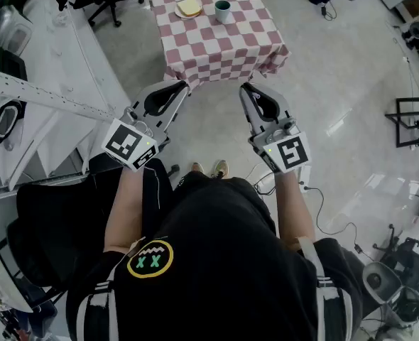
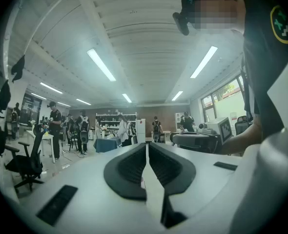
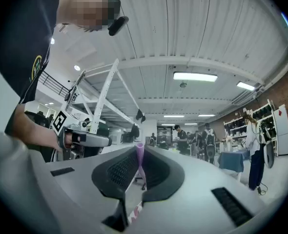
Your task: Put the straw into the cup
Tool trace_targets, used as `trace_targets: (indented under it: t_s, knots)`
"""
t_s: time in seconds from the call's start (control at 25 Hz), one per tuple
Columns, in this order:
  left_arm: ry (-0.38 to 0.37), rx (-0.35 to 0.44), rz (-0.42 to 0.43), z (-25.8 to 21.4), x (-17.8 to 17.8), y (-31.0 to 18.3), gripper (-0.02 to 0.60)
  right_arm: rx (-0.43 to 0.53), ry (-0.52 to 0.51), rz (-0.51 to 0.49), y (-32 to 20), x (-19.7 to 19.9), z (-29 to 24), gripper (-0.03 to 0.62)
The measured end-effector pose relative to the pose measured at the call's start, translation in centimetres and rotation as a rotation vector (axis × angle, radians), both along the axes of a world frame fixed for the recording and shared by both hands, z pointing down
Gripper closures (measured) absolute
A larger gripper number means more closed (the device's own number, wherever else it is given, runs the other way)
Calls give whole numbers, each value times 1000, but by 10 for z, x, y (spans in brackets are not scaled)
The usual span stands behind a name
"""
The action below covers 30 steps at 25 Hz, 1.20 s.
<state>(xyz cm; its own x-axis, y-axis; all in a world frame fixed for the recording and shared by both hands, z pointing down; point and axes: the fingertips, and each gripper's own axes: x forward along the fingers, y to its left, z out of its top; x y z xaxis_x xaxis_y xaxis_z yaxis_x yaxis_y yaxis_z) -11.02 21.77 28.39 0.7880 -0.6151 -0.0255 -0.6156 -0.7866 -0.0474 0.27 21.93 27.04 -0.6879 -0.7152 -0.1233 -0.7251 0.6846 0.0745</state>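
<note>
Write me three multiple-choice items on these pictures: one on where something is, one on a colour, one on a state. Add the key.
1. Where does the dark green cup stand?
A. Upright on the red-and-white checked tablecloth, beside the pale round plate
B. On top of that plate
C. On its side at the cloth's edge

2. What colour is the thin plastic straw?
A. Yellow
B. Purple
C. Black

3. How is the left claw?
A. Shut on the cup
B. Wide open
C. Shut, with nothing in it

Key:
1 A: the head view shows the cup upright on the cloth next to the plate.
2 B: the straw pinched in the right claw is purple.
3 C: the left claw's jaws meet with nothing between them.
</note>
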Motion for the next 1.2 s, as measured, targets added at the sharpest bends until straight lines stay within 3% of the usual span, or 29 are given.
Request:
trace_targets:
  t_s: [0.68,1.2]
  knots:
    - [-13,2,-2,-4,18,-14,546,27,5,-37,-12,10,-3,549]
    - [-33,12,-29,-6,59,-16,547,37,-15,-75,-17,46,-3,548]
